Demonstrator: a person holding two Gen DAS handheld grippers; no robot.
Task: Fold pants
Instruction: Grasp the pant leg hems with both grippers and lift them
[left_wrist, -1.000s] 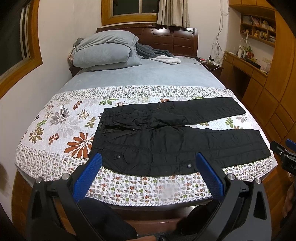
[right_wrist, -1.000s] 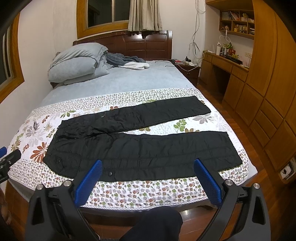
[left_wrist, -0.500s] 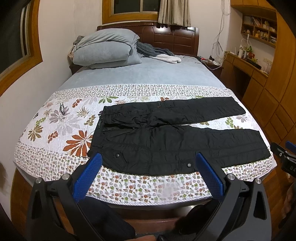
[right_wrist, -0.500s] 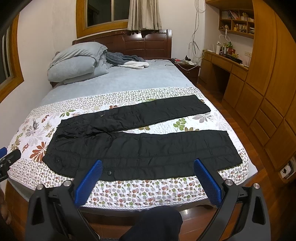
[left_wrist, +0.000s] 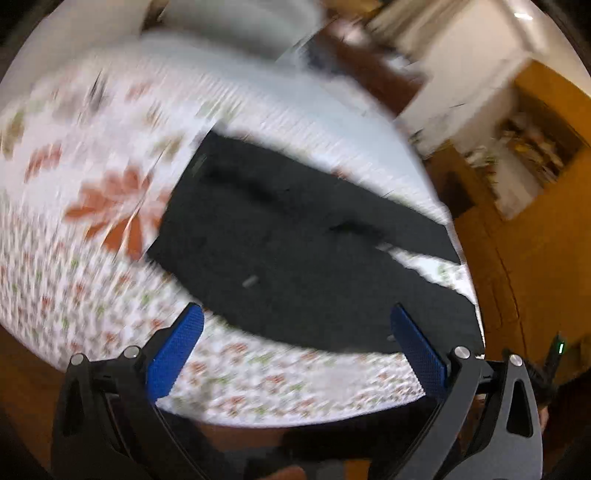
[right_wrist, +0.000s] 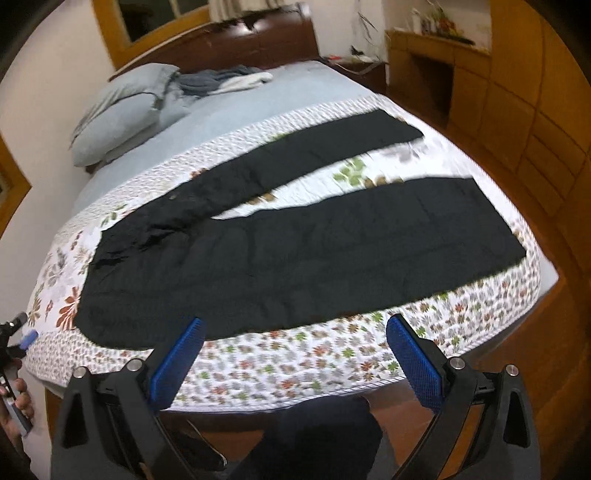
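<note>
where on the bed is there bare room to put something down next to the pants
Free: the grey sheet between the quilt and the pillows; the quilt strip along the near edge, below the pants; the wedge between the two legs. Crowded: the headboard end, with pillows and a heap of clothes.

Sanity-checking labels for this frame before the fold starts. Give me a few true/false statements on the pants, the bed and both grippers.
1. The black pants lie spread flat on the floral quilt, legs apart. True.
2. The right gripper is shut on a pant leg. False: it is open, holds nothing, and sits short of the bed's near edge.
3. The left gripper is open and empty. True.
4. The pants are already folded in half. False: both legs lie separate, quilt showing between them.
5. A grey pillow sits by the headboard. True.
6. The left wrist view is sharp. False: it is heavily motion-blurred.
</note>
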